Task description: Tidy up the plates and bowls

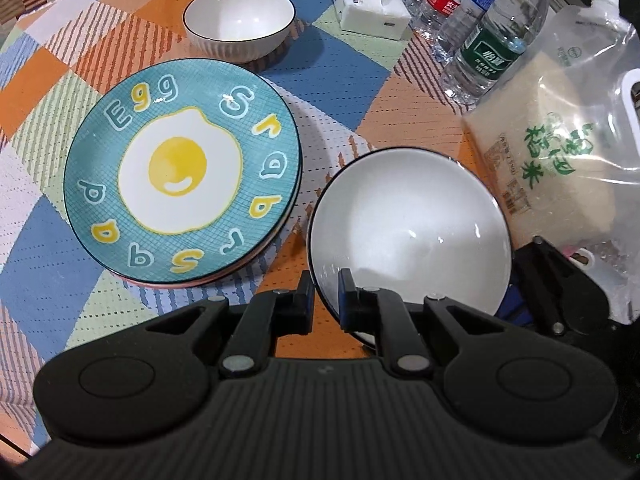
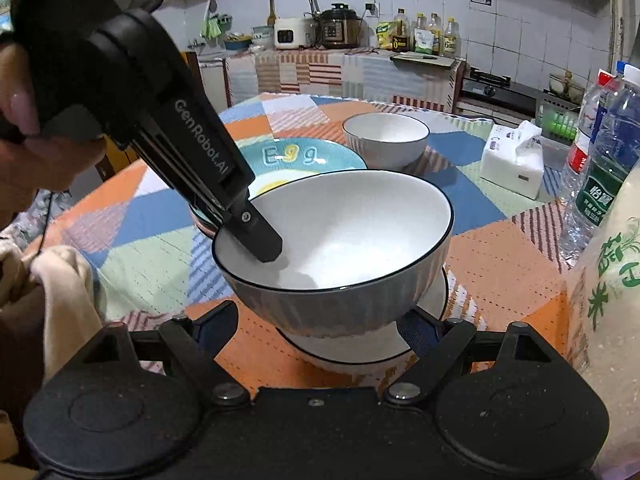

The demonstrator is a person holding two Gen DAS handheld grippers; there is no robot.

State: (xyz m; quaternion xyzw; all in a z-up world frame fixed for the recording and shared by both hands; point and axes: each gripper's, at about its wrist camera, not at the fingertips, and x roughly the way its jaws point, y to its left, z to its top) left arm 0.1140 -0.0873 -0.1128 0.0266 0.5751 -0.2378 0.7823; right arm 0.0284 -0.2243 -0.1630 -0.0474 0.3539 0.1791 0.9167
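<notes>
Pinched at the near rim by the left gripper (image 1: 326,300): a white bowl (image 1: 408,232) with a thin dark edge, one finger inside the wall and the other outside, jaws nearly together on the porcelain. Seen from the right wrist as hanging slightly tilted, directly over a second white bowl (image 2: 352,352) of the same kind, with the ribbed underside low within that lower rim; cannot tell whether touching or just apart. Flanking the second white bowl on the tablecloth (image 1: 48,200), the spread fingers of the right gripper (image 2: 316,328), jaws wide and pressing on nothing, blue pads just beside the bowl's sides. To the left of the pair, close by but apart, a teal egg plate (image 1: 184,172) with a fried-egg picture and coloured letters, resting on top of a small stack with a pink edge showing below. Beyond the plate, upright on a dark coaster, a third bowl (image 1: 240,16), white and empty. Farther back, a tissue pack (image 1: 368,0); to the right, several water bottles (image 1: 492,40) standing together, and nearest the right edge a clear bag of rice (image 1: 560,152) with green print. At the upper left of the right-wrist view, a hand (image 2: 24,128) wrapped around the left gripper's black handle.
</notes>
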